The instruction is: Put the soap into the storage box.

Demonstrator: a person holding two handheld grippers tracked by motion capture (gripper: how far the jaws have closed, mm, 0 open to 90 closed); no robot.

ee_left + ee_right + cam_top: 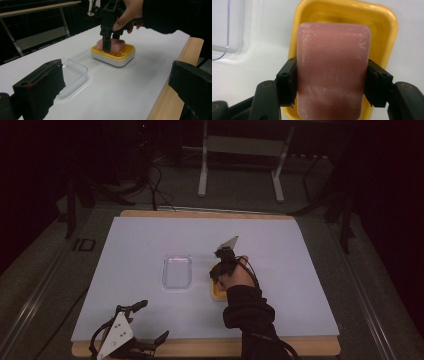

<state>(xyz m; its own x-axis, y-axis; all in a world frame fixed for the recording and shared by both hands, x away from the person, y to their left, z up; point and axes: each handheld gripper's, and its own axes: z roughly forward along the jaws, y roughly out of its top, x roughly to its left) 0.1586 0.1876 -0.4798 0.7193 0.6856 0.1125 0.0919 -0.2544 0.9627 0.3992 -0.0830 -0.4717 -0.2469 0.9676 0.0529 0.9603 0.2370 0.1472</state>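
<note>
Dim lab — paper-covered table (150,235), floor cables (157,190)

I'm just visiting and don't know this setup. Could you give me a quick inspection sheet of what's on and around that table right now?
Surface: white sheet over a wooden board.
Job's things: pink soap bar in a yellow soap dish; clear plastic tray beside it, holding nothing.
Clutter: nothing seen.
Grippers: right claw shut on the soap bar's sides, over the dish; left claw open, holding nothing, near the front edge.
Cables: black cable along the right hand; more on the floor behind.
Surroundings: dark room, metal table frame beyond.
</note>
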